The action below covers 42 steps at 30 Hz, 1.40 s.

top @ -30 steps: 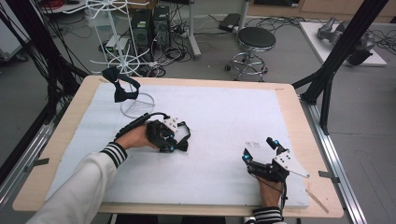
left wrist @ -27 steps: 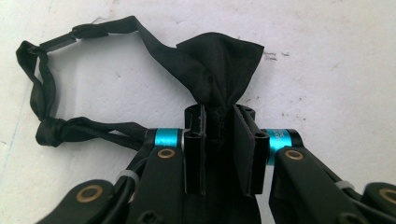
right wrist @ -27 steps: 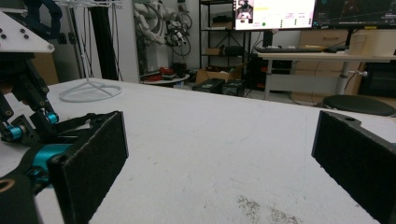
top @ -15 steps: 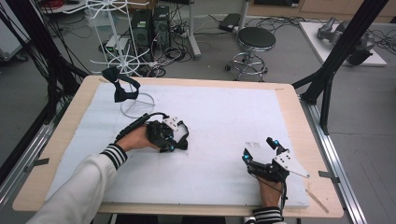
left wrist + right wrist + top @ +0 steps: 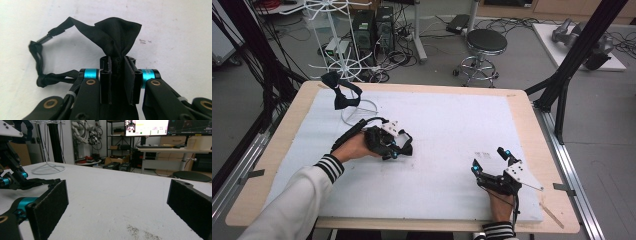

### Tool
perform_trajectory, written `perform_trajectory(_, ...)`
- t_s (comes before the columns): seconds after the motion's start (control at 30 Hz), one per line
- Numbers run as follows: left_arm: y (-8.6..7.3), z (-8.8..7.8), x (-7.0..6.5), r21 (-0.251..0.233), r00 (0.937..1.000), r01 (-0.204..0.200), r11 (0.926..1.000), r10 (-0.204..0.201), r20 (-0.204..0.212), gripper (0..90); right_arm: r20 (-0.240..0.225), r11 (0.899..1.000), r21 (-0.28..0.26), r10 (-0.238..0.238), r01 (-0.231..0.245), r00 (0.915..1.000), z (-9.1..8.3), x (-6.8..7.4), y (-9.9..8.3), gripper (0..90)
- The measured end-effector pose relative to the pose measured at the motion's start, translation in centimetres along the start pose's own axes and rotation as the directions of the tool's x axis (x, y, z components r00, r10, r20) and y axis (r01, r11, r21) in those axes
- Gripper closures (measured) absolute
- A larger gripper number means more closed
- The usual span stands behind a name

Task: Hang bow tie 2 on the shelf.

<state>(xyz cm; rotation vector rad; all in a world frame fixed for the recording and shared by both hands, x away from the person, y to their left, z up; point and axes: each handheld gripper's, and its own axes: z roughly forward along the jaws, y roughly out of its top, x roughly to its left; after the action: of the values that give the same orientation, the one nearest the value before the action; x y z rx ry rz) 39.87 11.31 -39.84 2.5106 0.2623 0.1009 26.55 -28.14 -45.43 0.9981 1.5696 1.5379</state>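
Your left gripper (image 5: 398, 150) sits left of centre in the high view, on the white foam sheet (image 5: 452, 125) that covers the table. Its jaws are pinched narrow on a black fabric bow tie with a thin strap (image 5: 113, 37); in the left gripper view the cloth fans out above the pads and the strap loops toward the left edge. Your right gripper (image 5: 491, 160) rests at lower right, jaws spread wide with nothing between them. A white wire stand (image 5: 357, 107) at upper left carries another black bow tie (image 5: 341, 92).
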Motion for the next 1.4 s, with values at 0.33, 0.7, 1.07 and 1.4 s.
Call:
perform_trajectory(0.33, 0.0, -2.7, -0.2, -0.136, 0.9968, 0.024, 0.9904, -0.034, -0.072, 76.7, 0.0, 1.0, 0.0, 0.0, 0.0, 1.0, 0.0, 0.0, 0.0, 2.9)
perform_trajectory(0.7, -0.5, -5.0, -0.3, -0.275, 0.9793, 0.033, 0.9609, -0.086, -0.183, 76.7, 0.001, 1.0, 0.001, -0.001, 0.001, 1.0, 0.0, 0.0, 0.0, 2.9)
perform_trajectory(1.07, -1.7, -7.7, -0.3, -0.384, 0.9641, 0.053, 0.9217, -0.148, -0.22, 76.7, 0.0, 1.0, 0.004, -0.001, 0.001, 1.0, 0.0, 0.0, 0.0, 2.9)
perform_trajectory(1.4, -2.6, -9.7, -0.4, -0.467, 0.9497, 0.061, 0.8822, -0.195, -0.245, 76.7, 0.0, 1.0, 0.007, 0.002, -0.002, 1.0, 0.0, 0.0, 0.0, 2.9)
